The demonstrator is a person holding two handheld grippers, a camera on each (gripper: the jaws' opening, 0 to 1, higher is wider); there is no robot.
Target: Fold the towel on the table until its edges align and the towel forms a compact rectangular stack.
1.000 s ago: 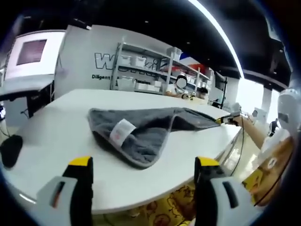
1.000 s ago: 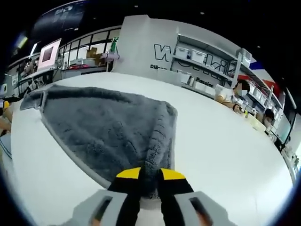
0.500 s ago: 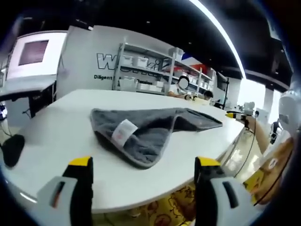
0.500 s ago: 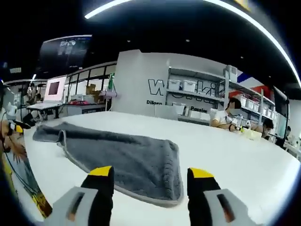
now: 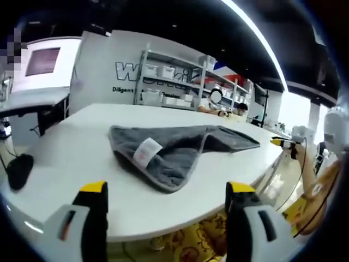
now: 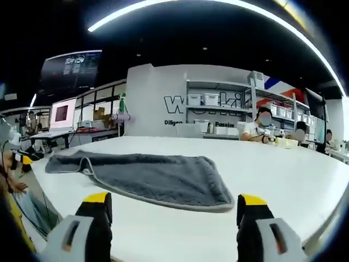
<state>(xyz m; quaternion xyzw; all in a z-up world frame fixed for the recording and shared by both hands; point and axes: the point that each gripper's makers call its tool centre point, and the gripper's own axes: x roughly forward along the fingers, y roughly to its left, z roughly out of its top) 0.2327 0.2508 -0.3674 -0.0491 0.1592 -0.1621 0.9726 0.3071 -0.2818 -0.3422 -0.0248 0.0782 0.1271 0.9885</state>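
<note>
A dark grey towel (image 5: 174,150) lies loosely folded on the white table (image 5: 76,158), with a white label (image 5: 144,152) showing on its near flap. In the right gripper view the same towel (image 6: 152,177) lies flat and long across the table (image 6: 283,180). My left gripper (image 5: 166,204) is open, held back from the table's near edge, nothing between its jaws. My right gripper (image 6: 173,213) is also open, short of the towel's near hem and holding nothing. That right gripper (image 5: 283,143) shows small at the far right of the left gripper view.
A black object (image 5: 19,170) rests on the table's left side. Shelves with bins (image 5: 174,82) and a lettered wall stand behind. People sit at a far table (image 6: 262,128). A person's hand (image 6: 13,183) is at the left edge.
My right gripper, shut on the towel's corner a second ago, let go, opened and pulled back. The towel now lies flat. The left gripper stayed open and drifted slightly.
</note>
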